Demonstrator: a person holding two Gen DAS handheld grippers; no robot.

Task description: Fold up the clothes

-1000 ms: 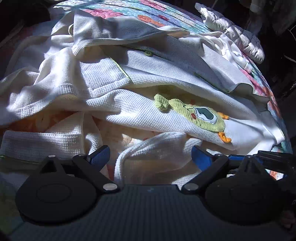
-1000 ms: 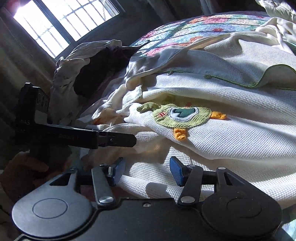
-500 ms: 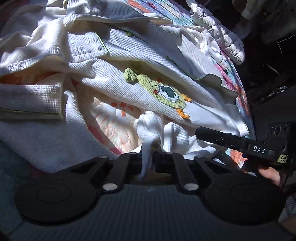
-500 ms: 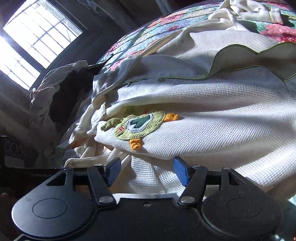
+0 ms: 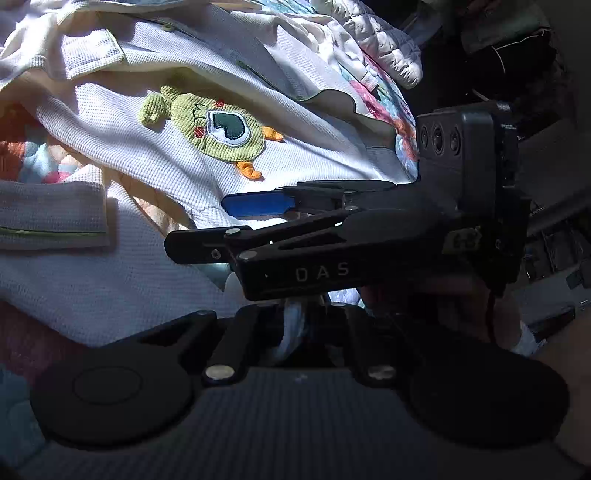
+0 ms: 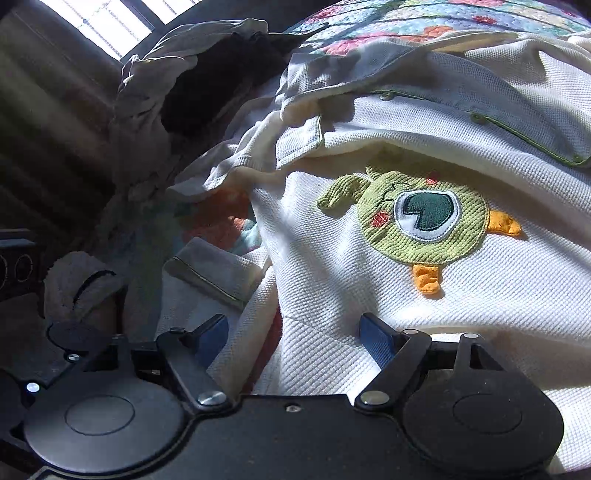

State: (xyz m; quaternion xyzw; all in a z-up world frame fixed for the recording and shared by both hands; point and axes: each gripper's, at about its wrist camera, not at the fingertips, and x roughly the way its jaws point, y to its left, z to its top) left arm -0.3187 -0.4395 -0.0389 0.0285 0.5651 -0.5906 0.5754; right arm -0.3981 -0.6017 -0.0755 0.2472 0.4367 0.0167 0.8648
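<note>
A: What is seen nearest in the left wrist view?

B: The left gripper (image 5: 295, 325) is seen clamped tight on a bunched fold of the white garment (image 5: 122, 280), the cloth being pinched between its closed jaws. Just beyond it, the right gripper (image 5: 207, 225) is laid across the view from the right, one blue pad (image 5: 258, 205) being shown above the fabric.

A: And the right gripper's state?

B: In its own view the right gripper (image 6: 291, 339) is held wide apart; its jaws have just been opening. The garment's (image 6: 369, 295) hem edge is draped between the two blue pads (image 6: 373, 338), but no pressing on it is seen.

A: Where is the garment placed?

B: It is spread rumpled over a patterned quilt (image 6: 424, 18) on a bed. A green patch (image 6: 417, 218) with orange feet is stitched on its front, beyond the pads. A cuff (image 6: 214, 273) with green piping is folded over to the left, touching the quilt.

A: What is found farther off?

B: A collar with green buttons is seen behind the patch. A white padded item (image 5: 384, 44) is laid at the quilt's far edge. A grey heap of cloth (image 6: 177, 74) is piled under a bright window (image 6: 110, 18).
</note>
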